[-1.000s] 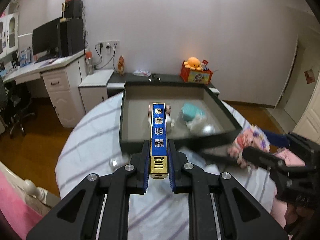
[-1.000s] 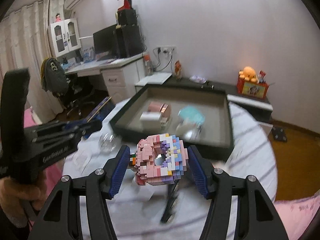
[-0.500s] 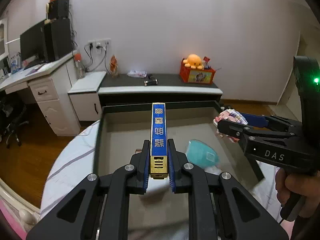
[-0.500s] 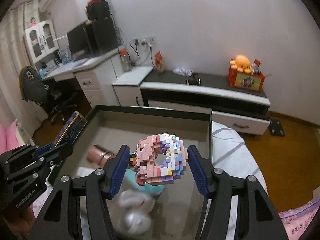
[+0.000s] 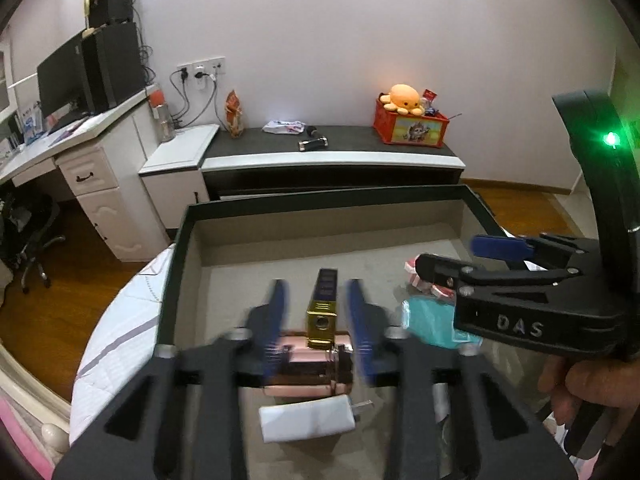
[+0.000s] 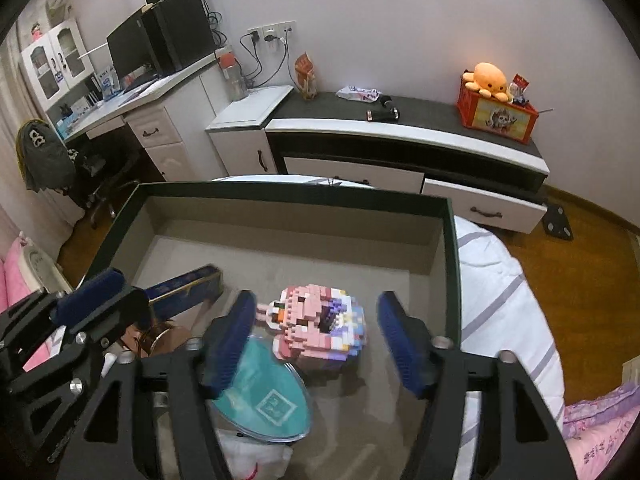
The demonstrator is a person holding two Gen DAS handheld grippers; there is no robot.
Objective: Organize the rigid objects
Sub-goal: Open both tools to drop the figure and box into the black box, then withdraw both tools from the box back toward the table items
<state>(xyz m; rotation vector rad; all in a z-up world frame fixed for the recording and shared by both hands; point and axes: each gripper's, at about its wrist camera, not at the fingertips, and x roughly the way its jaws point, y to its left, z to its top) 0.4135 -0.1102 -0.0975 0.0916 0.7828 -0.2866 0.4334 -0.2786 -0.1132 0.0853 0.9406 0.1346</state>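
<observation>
Landmark: dark tray [image 6: 450,240]. Left gripper [image 5: 316,312] hung over its left half, fingers spread, gripping nothing; blue-and-gold bar [image 5: 323,308] sat between them, leaning on a rose-gold case [image 5: 308,368]. Teal lid [image 6: 264,396] mid-tray. Right gripper [image 6: 316,340] over the right half, fingers wide apart; pink block toy [image 6: 320,328] lay loose on the floor.

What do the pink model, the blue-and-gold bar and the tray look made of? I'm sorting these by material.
Pink model: small interlocking plastic bricks, judging by the studded, stepped surface and slight sheen.
Blue-and-gold bar: glossy, with a metallic-looking gold end; whether metal or foil-printed card, I cannot tell.
Tray: probably cardboard, with a dark green outside, thin straight walls and a matte grey-beige lining.
</observation>
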